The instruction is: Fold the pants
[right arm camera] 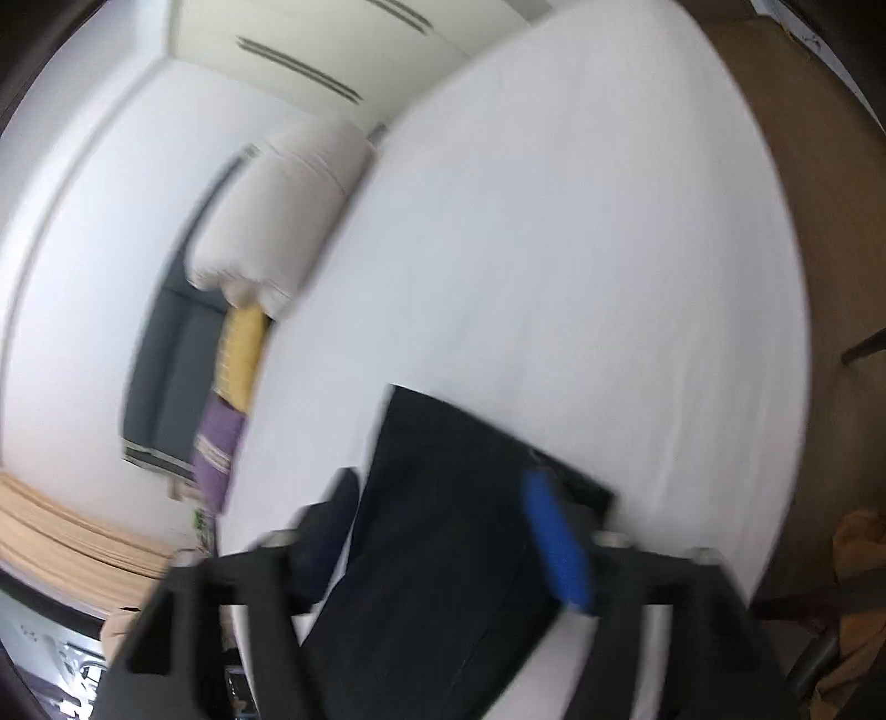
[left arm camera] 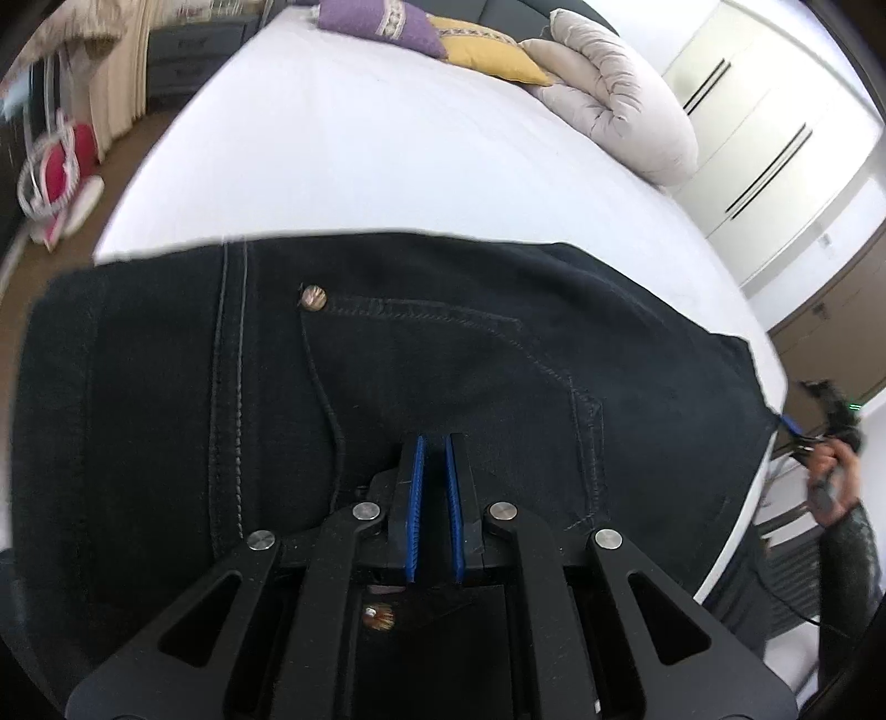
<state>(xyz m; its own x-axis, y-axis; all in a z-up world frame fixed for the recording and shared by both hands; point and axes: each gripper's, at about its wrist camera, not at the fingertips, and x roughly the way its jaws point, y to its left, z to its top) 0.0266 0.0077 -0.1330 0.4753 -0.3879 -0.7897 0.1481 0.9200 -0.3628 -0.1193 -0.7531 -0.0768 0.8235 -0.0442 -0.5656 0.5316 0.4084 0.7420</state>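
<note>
Black denim pants lie across the near end of a white bed, waist and pocket with a copper rivet toward me. My left gripper is shut on the waistband, its blue pads close together over the fabric. The right gripper shows at the far right of the left wrist view, at the pants' edge. In the blurred right wrist view the pants hang between the right gripper's widely spaced fingers, one blue pad on the cloth. I cannot tell its grip.
A purple pillow, a yellow pillow and a rolled beige duvet lie at the head of the bed. White wardrobes stand on the right. A red stool stands on the brown floor to the left.
</note>
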